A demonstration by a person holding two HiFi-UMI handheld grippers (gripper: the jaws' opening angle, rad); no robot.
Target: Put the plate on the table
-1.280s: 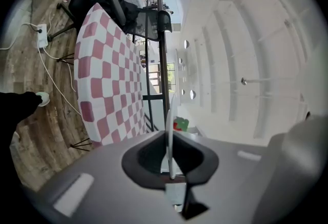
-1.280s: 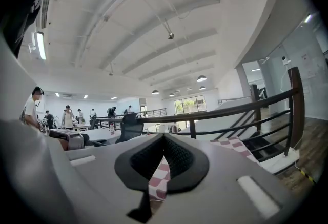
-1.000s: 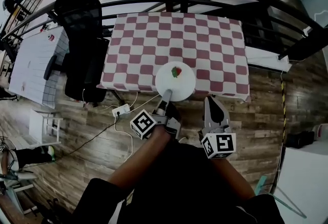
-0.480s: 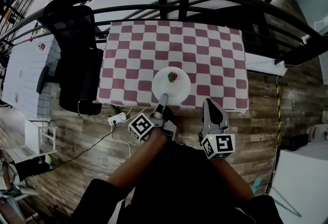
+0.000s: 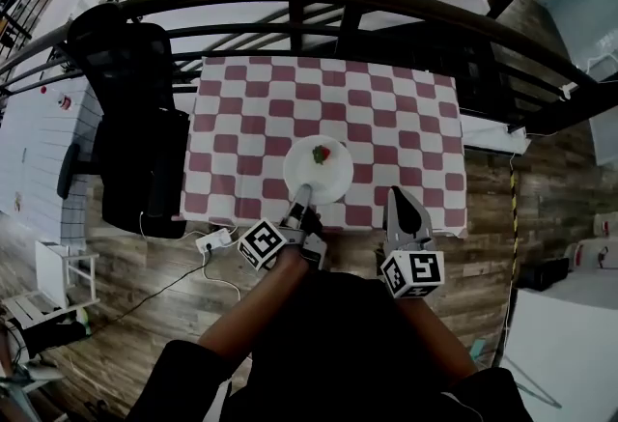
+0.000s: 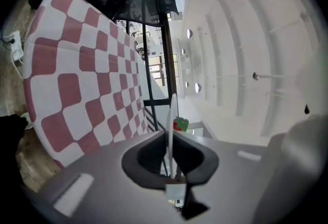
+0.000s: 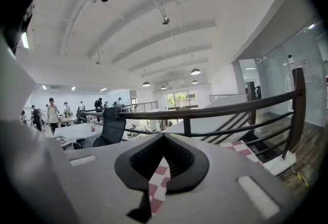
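The plate (image 5: 326, 181) hangs over the near edge of the tabletop (image 5: 406, 111), about midway along it. It is held only at its near rim by the left gripper (image 5: 302, 196), whose fingers are pinched on that thin edge. In the left gripper view the plate shows edge-on with a gap between it and the chequered cloth, so it looks lifted clear rather than resting, though the head view alone cannot confirm that. A small red and green item (image 5: 322, 154) sits on the plate's far half. The right gripper (image 5: 400, 200) hangs just beside the near edge, right of the plate. Its fingers are pressed together on nothing, with only a sliver of cloth showing past them.

The main risk is the hold itself: one pinch at the rim carries the whole plate, so its weight hangs out beyond the fingers. It could droop or twist in the grip, and any tilt would send the small item sliding off.

Letting go too near the edge is the other worry — part of the plate looks close to that edge, and a plate released there could tip onto the wooden floor (image 5: 174, 256). A hard or angled touchdown might also snag and bunch the cloth. The idle right gripper is close enough to knock the plate if it swings inward.
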